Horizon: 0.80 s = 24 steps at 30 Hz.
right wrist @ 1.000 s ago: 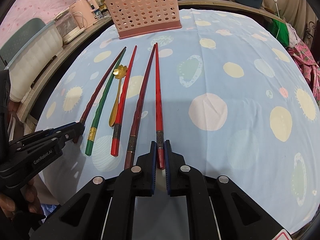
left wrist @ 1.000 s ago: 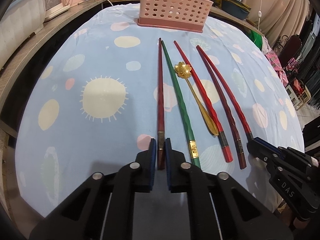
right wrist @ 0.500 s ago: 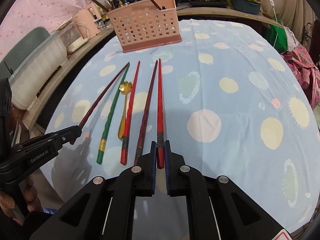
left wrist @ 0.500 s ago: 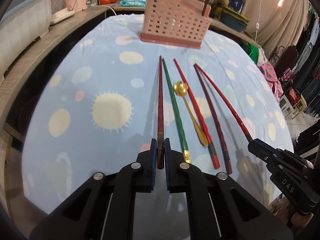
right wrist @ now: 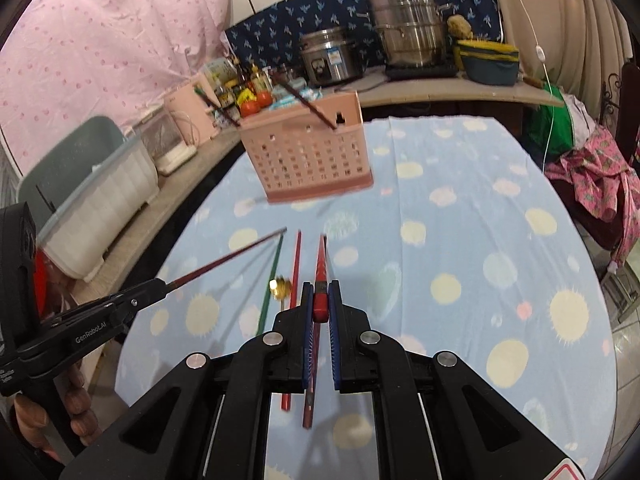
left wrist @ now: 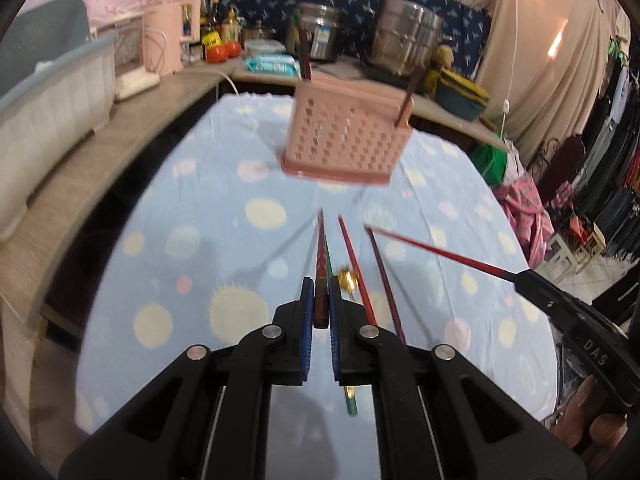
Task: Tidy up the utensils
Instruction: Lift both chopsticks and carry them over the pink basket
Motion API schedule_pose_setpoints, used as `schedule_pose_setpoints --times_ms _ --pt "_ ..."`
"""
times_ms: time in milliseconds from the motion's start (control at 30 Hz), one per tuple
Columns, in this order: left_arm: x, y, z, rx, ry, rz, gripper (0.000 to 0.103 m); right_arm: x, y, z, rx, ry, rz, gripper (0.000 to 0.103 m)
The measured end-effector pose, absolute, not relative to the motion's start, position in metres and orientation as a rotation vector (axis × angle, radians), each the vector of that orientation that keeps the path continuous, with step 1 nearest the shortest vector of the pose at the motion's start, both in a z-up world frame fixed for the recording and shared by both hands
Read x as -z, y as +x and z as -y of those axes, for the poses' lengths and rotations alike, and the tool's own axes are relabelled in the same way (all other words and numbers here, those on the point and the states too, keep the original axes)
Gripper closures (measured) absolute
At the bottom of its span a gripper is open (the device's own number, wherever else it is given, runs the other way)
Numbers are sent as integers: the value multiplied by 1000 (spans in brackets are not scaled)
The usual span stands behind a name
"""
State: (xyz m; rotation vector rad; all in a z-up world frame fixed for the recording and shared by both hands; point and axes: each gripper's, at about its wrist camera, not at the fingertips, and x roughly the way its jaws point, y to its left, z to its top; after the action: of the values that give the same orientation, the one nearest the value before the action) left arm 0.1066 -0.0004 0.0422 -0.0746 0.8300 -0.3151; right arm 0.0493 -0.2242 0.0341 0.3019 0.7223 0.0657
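My left gripper (left wrist: pixel 318 300) is shut on a dark red chopstick (left wrist: pixel 321 256) and holds it lifted, pointing at the pink perforated utensil basket (left wrist: pixel 346 144). My right gripper (right wrist: pixel 320 300) is shut on a bright red chopstick (right wrist: pixel 321 264), also lifted above the table. Each held stick shows in the other view: the bright red one (left wrist: pixel 440 250) and the dark red one (right wrist: pixel 232 258). On the cloth lie a green chopstick (right wrist: pixel 270 280), a red chopstick (right wrist: pixel 295 268), a dark maroon chopstick (left wrist: pixel 384 276) and a gold flower spoon (right wrist: pixel 281 288).
The basket (right wrist: pixel 308 156) stands at the table's far middle with chopsticks in it. A wooden counter (left wrist: pixel 88 160) with a white bin (left wrist: pixel 48 96), pink appliance, pots and bottles runs along the left and back. The blue spotted tablecloth (right wrist: pixel 480 264) extends right.
Both grippers have lifted their chopsticks off the cloth and raised them, tips toward the basket. The views have tilted up to show the counter and wall.
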Motion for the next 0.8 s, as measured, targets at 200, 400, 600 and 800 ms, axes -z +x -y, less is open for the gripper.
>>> schedule_pose_setpoints --times_ms 200,400,600,800 --pt "-80 130 -3 295 -82 -749 96 -70 66 236 -60 298 -640 96" --pt "-114 155 -1 293 -85 -685 96 -97 87 241 -61 286 -585 96" --pt "-137 177 3 295 -86 -635 96 -116 108 244 -66 280 -554 96" --pt "-164 193 9 303 -80 -577 96 -138 130 253 -66 287 -510 96"
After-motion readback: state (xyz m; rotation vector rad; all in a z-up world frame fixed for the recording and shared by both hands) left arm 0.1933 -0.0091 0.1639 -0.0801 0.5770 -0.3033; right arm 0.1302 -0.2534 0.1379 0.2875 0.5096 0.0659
